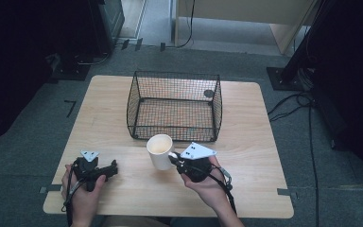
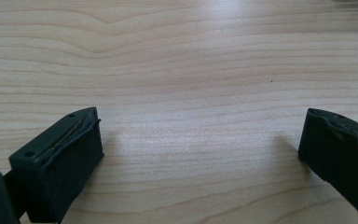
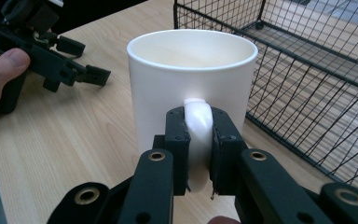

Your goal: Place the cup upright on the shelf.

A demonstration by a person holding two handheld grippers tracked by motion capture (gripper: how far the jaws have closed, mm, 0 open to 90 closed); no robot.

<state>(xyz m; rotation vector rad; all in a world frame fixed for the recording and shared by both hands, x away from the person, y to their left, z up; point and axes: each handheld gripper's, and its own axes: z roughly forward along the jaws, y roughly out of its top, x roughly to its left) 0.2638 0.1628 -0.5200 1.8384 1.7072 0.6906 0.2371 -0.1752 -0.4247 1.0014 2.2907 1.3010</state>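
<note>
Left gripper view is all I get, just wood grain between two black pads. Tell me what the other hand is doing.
Observer: The right tool is shut on the curved handle of a white ceramic mug, pads pressing it from both sides.
Operator: Report where that mug sits.
Observer: Near the middle of the light wooden table, just in front of the black wire mesh basket.
Operator: Say what is in the basket.
Observer: Nothing; the high view shows bare table through its mesh floor.
Operator: Give me my own tool's place.
Observer: The left tool is at the table's near left, jaws open and pointing toward the mug.
</note>
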